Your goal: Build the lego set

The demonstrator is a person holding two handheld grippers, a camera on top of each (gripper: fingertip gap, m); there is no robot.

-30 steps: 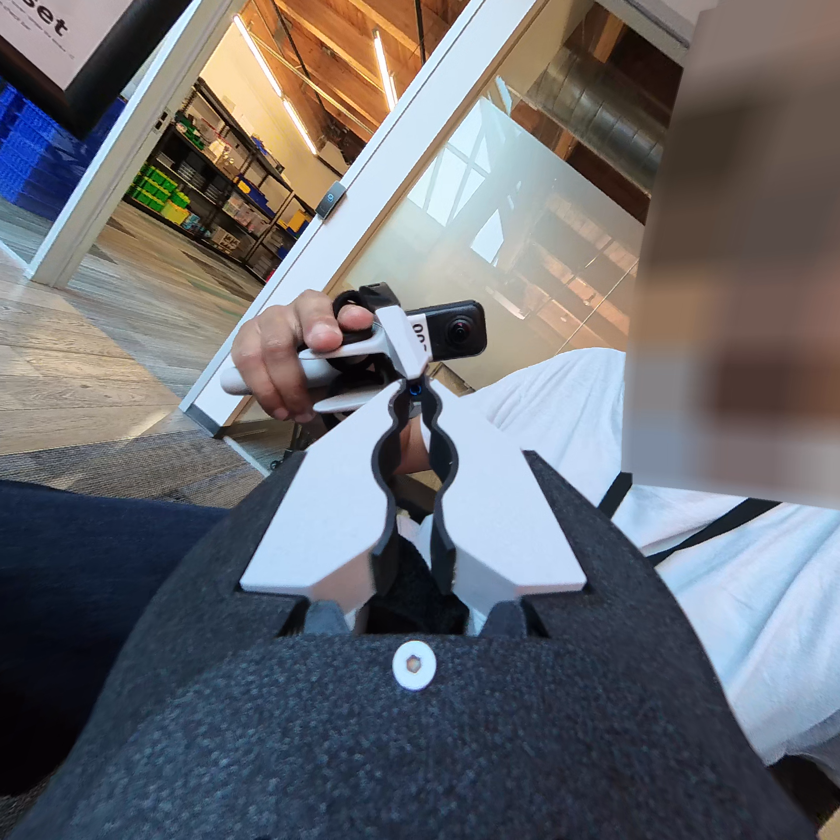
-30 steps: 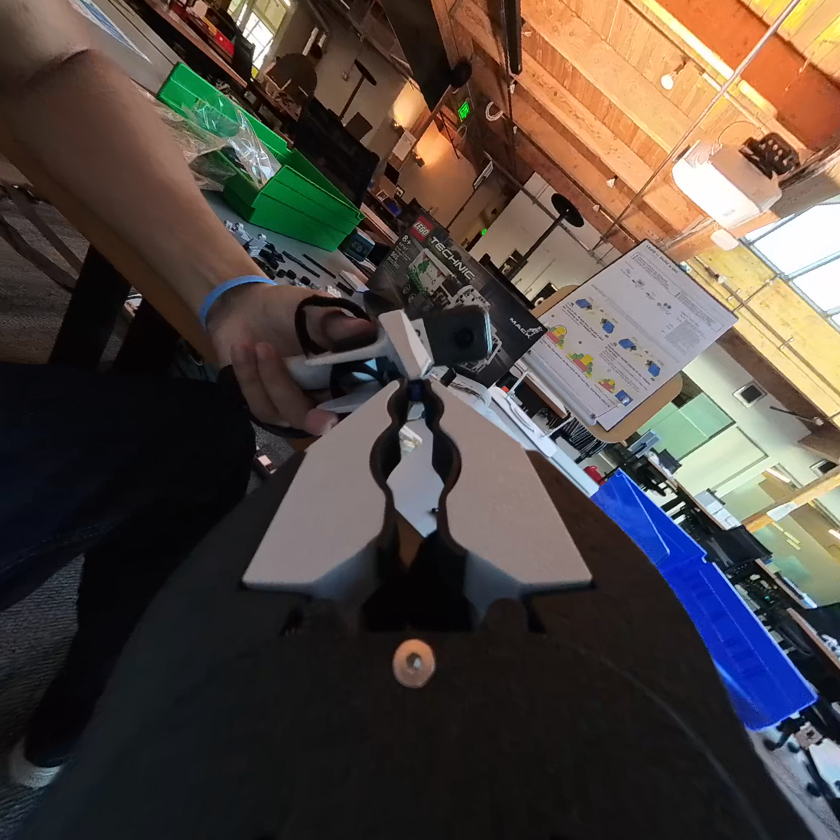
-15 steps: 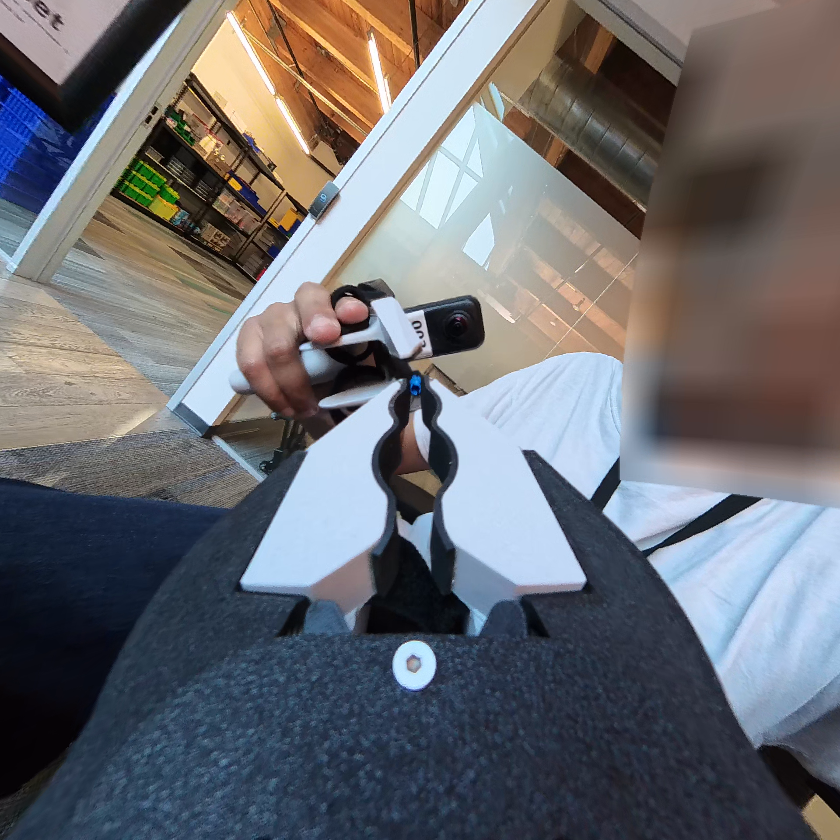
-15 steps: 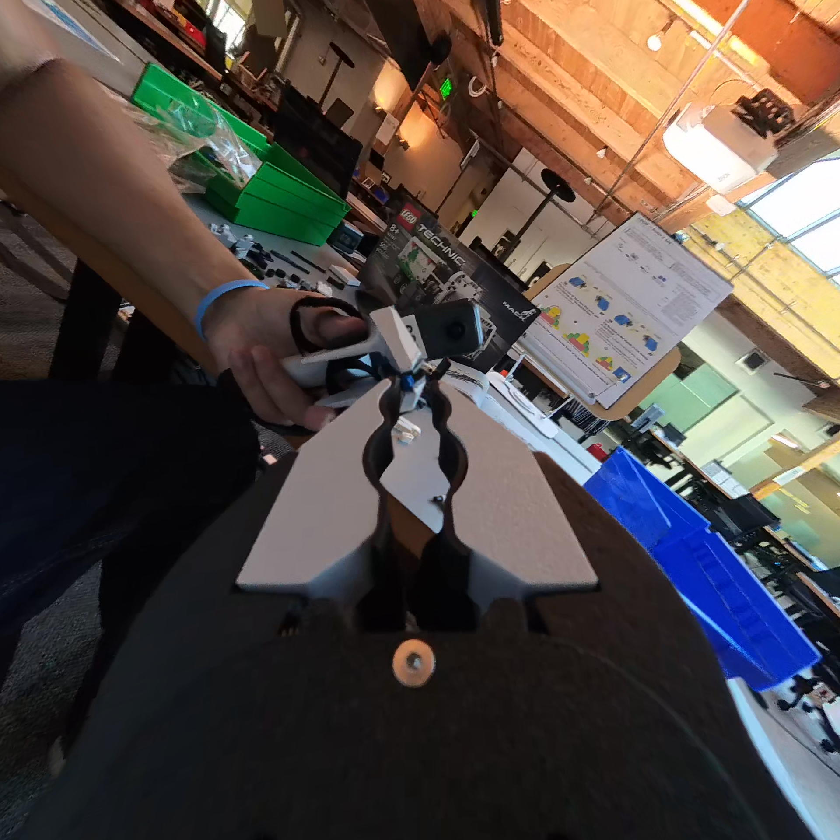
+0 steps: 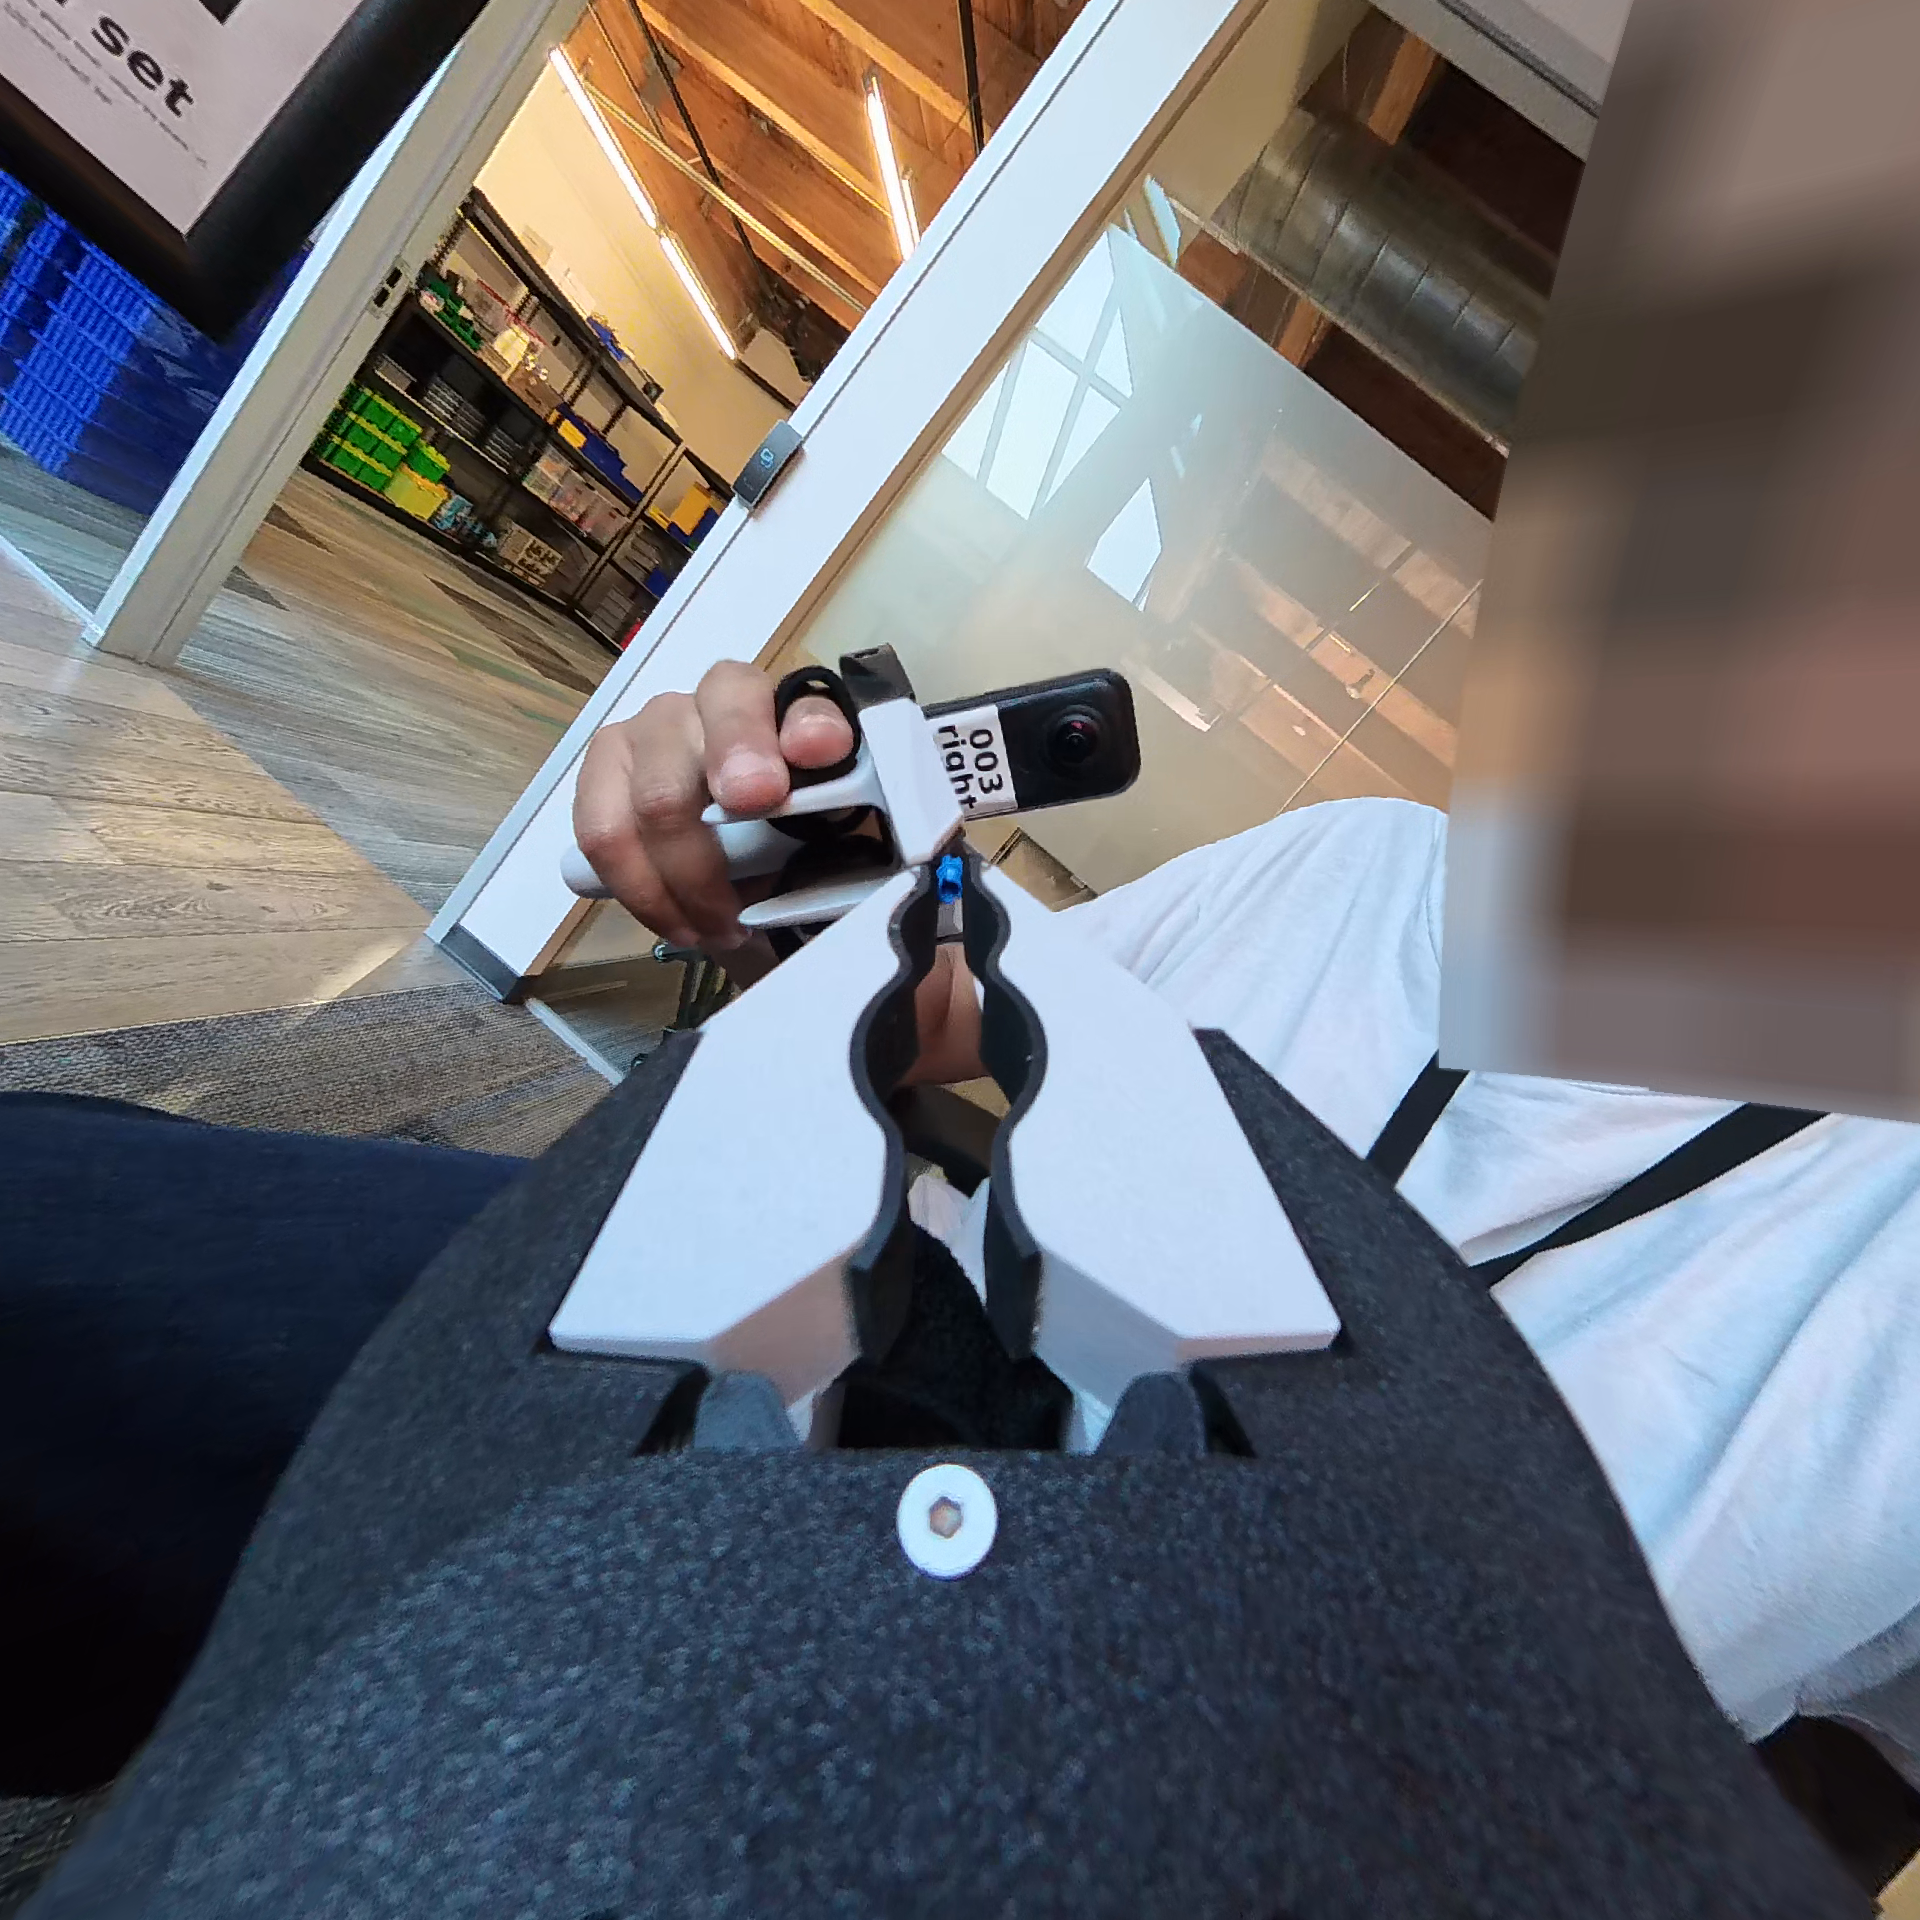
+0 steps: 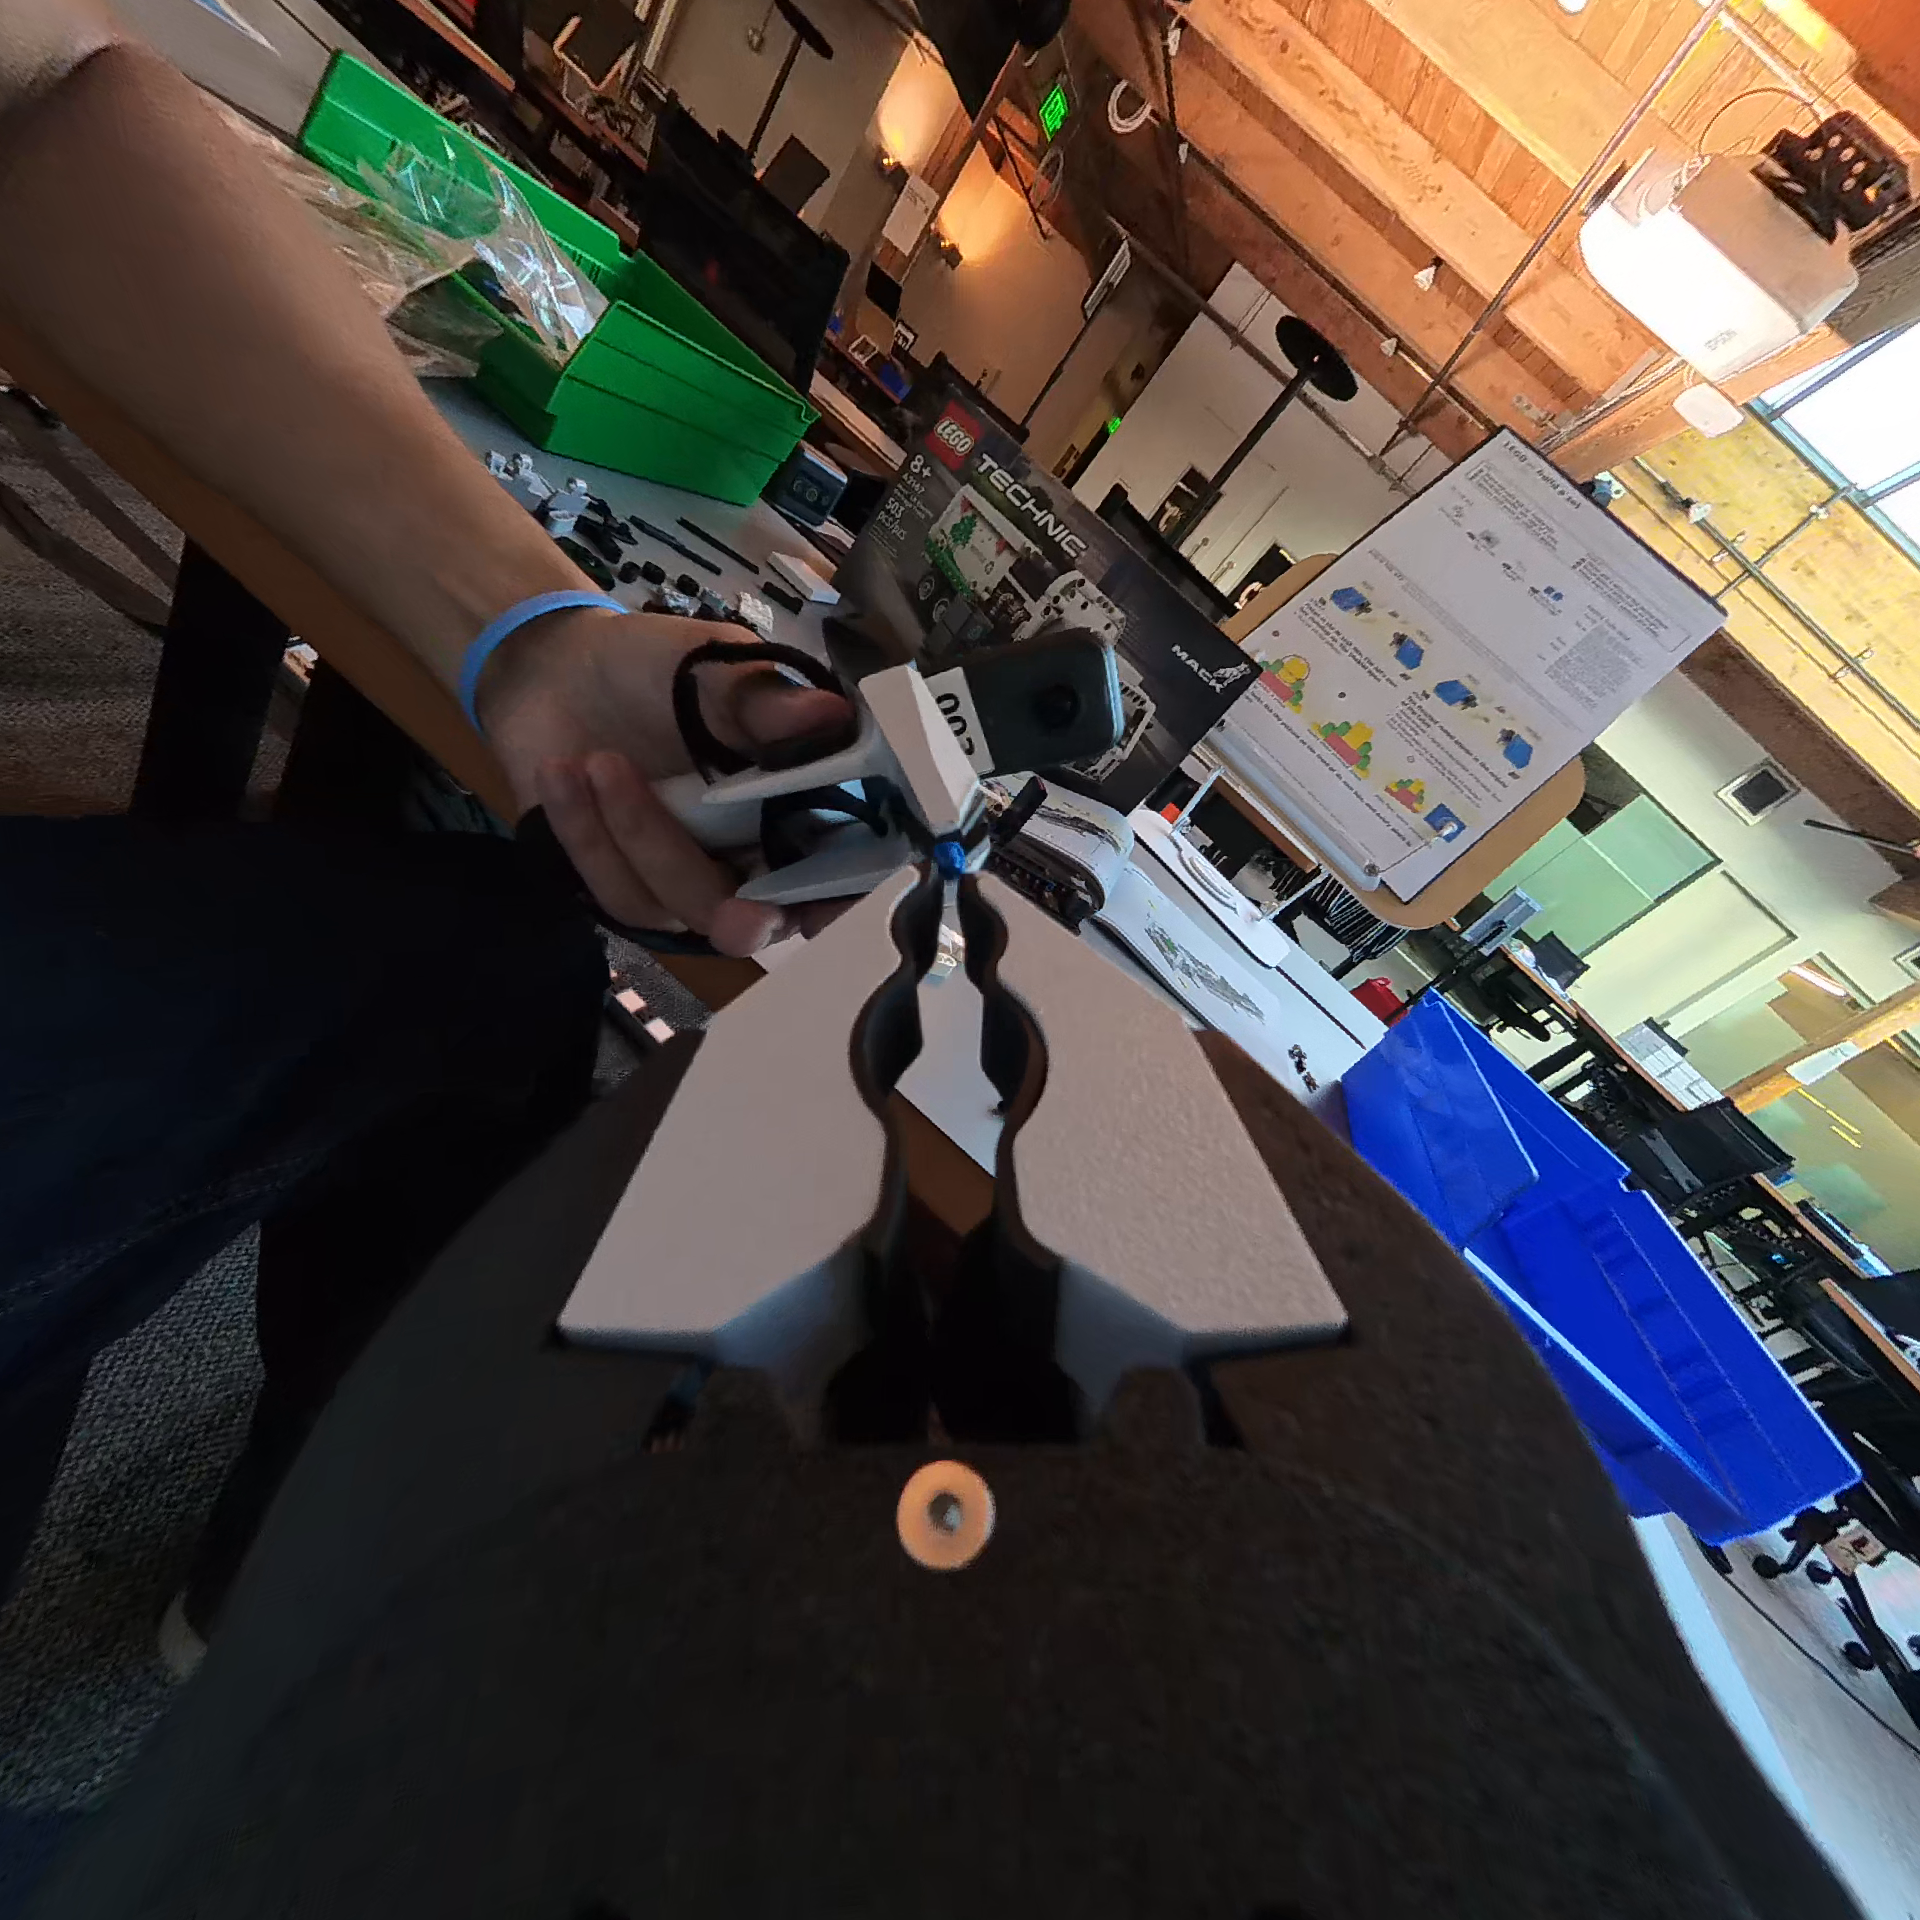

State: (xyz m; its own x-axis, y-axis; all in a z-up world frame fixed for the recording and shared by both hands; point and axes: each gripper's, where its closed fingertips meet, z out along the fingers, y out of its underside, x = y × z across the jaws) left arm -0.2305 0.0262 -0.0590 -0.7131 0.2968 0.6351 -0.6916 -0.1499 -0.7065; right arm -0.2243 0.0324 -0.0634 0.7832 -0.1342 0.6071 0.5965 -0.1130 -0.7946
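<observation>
While both grippers' fingers pinch the blue pin, the set box has slid rightward.

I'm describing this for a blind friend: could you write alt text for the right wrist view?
A grey two-finger claw pinches a small blue peg at its tips, meeting the other hand-held claw head-on. Behind lie a table with scattered small parts, green bins, a toy set box and an instruction board.

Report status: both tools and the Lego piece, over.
Left tool shut on blue pin. Right tool tip-to-tip with it, grip unclear. Nothing in the way.
</observation>
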